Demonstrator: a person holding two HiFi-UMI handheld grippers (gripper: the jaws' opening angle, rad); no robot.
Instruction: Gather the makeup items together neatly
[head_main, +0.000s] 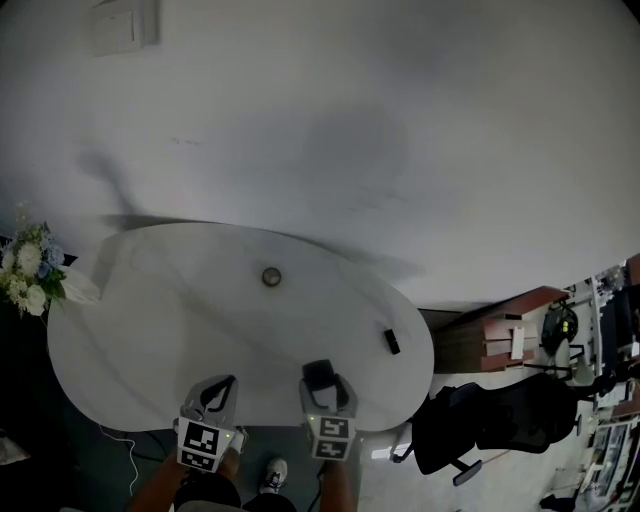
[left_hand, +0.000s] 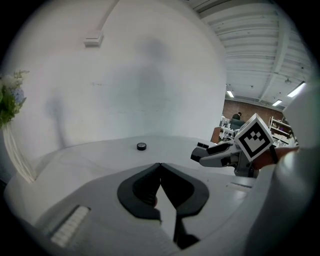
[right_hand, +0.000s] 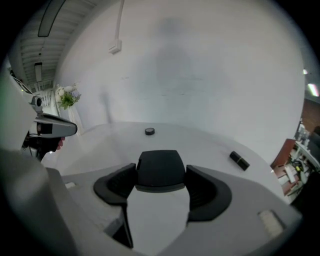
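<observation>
Black case (right_hand: 160, 167) is gripped by right gripper (right_hand: 160, 172) | left gripper (left_hand: 160, 165) is closed, empty | tube (head_main: 392, 341) is seen far right

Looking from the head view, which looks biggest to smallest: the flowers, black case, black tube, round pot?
1. flowers
2. black case
3. black tube and round pot: too alike to rank.
</observation>
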